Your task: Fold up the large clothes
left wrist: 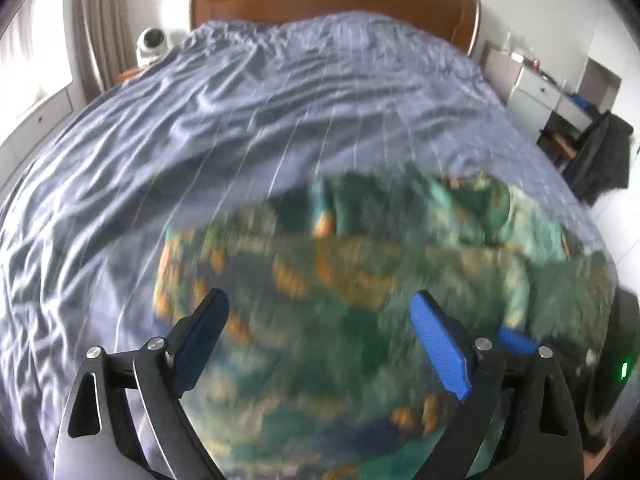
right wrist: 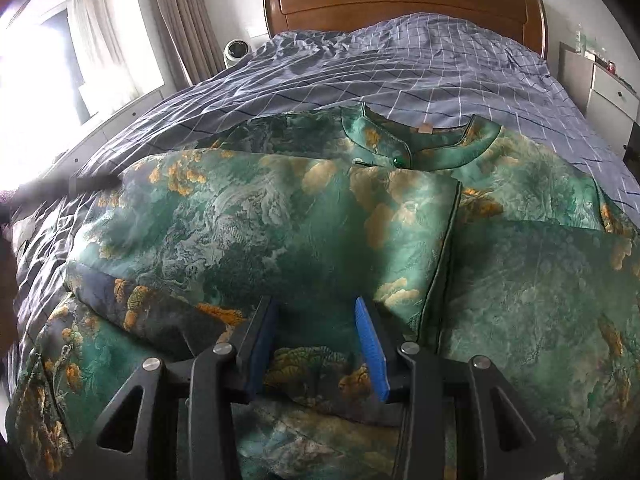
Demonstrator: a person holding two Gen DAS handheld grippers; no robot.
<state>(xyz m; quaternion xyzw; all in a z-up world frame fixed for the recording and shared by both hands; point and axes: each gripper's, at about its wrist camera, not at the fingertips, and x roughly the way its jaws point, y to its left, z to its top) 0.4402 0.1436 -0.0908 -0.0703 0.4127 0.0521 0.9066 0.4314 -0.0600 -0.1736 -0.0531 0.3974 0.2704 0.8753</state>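
Green patterned garment (right wrist: 280, 216) lies part-folded; left claw (left wrist: 320, 320) and right claw (right wrist: 316, 328) both agape, empty.

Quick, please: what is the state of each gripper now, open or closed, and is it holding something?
Left gripper: open wide, holding nothing, above the green garment.
Right gripper: open, nothing held between the fingers, over the green garment.

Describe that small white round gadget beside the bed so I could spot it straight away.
Start at the brown wooden headboard and follow the checked blue bedcover to its far left corner. There, between the bed and the grey-brown curtain, sits the white gadget. It is the only rounded white object there, with a dark circular face.
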